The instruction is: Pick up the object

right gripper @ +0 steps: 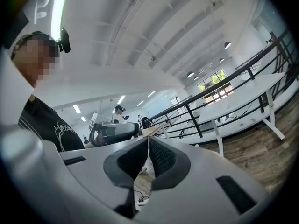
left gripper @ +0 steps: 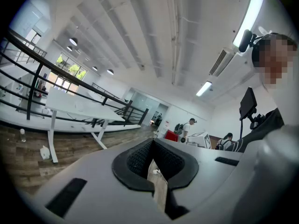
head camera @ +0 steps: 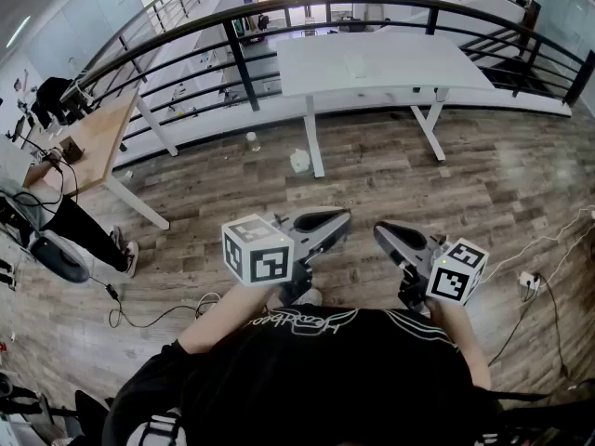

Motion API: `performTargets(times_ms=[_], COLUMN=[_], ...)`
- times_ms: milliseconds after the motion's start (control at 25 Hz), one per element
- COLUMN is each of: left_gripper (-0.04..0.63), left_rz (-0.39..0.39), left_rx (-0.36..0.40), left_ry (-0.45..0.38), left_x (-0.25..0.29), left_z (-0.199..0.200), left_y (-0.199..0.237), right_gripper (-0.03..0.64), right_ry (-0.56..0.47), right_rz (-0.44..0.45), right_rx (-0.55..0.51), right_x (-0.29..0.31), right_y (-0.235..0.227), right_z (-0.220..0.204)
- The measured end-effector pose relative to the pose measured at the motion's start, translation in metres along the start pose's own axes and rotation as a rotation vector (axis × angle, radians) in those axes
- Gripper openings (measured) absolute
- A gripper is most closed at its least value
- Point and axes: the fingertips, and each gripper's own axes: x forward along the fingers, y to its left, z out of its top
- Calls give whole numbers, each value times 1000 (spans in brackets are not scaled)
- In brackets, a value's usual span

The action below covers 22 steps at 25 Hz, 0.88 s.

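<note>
I hold both grippers level at waist height over the wooden floor, tips pointing toward each other. The left gripper (head camera: 346,215) is shut, its dark pads (left gripper: 140,160) meeting at the tips with nothing between them. The right gripper (head camera: 378,229) is also shut and empty, with its pads (right gripper: 161,157) touching at the front. A small gap separates the two tips. In the left gripper view the right gripper's marker cube (left gripper: 202,139) shows ahead. A white jug (head camera: 298,161) and a small bottle (head camera: 252,141) stand on the floor by the table leg, far from both grippers.
A white table (head camera: 372,63) stands ahead in front of a black railing (head camera: 232,54). A wooden desk (head camera: 93,137) is at the left, with a seated person's leg (head camera: 84,230) and a cable (head camera: 149,319) near it. A power strip (head camera: 528,280) lies at the right.
</note>
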Motion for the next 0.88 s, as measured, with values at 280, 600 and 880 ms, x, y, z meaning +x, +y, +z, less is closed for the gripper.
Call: performTargets(times_ms=[280, 600, 880], left_gripper=[8, 8, 8], left_rz=[-13, -17, -15], left_rx=[2, 3, -10], left_ry=[-3, 7, 22], left_x=[4, 1, 6], left_z=[-6, -9, -20], left_y=[-26, -39, -29], right_gripper=[20, 21, 21], right_ry=[-20, -10, -17], right_rz=[-10, -13, -12], right_rx=[-8, -18, 19], right_x=[-23, -30, -30], right_y=[14, 24, 12], right_z=[-1, -4, -16])
